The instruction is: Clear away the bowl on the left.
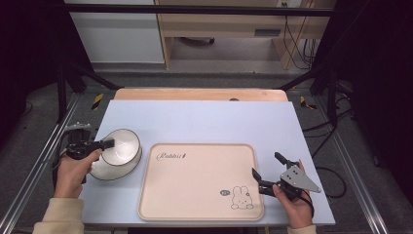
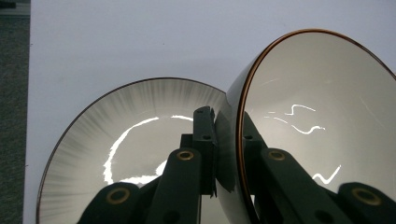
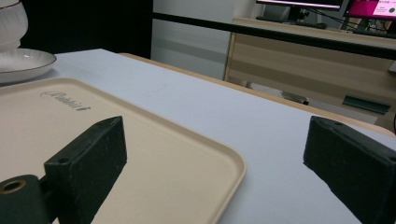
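Ceramic bowl (image 2: pixel 317 121) hangs tilted over the plate (image 2: pixel 116 140) at the table's left, its rim pinched by the left gripper (image 1: pixel 104 144); lifting well means keeping that pinch square. Right gripper (image 1: pixel 265 173), jaws spread and empty, waits at the bare tray (image 1: pixel 195 195)'s right edge.

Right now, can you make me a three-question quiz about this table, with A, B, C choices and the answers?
1. Where is the bowl?
A. left of the tray
B. on the tray
C. on the floor

2. What is drawn on the tray?
A. a cat
B. a rabbit
C. a fish

3. What is the left gripper doing?
A. hanging open
B. pinching the bowl's rim
C. holding the plate

Answers:
1 A, the high view shows the bowl beside the tray's left edge.
2 B, long ears in the tray's corner.
3 B, the left gripper view shows a jaw on each side of the rim.
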Demonstrator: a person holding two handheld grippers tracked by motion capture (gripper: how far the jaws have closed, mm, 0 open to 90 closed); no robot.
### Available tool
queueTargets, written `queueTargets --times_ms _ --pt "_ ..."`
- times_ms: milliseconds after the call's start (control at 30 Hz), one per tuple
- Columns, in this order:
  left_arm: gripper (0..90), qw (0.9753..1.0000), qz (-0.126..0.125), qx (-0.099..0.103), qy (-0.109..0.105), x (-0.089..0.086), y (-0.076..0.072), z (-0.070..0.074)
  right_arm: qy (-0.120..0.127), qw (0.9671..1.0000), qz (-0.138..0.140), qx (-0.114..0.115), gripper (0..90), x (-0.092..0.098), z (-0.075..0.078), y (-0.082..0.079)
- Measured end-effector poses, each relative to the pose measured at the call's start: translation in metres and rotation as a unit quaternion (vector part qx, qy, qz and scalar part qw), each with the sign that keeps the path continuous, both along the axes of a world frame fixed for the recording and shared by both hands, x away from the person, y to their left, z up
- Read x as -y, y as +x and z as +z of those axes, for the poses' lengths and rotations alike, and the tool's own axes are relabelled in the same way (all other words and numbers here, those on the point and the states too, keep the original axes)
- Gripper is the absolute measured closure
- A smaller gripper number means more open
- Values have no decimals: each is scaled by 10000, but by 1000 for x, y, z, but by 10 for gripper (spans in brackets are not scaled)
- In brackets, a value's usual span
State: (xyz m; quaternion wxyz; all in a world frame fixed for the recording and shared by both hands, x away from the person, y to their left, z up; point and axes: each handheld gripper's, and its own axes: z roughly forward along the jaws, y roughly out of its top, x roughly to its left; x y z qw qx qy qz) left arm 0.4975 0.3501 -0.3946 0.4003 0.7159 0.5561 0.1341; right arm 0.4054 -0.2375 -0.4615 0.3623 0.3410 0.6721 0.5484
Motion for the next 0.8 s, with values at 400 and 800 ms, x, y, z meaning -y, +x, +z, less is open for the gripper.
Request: queueTargets --times_ms 400,800 --pt "827 9977 -655 90 -179 44 3 13 -87 9999 81 -60 62 -5 -2 3" --pt "827 9928 -1188 24 -117 100 17 17 57 9999 -8 104 62 -1 2 -2"
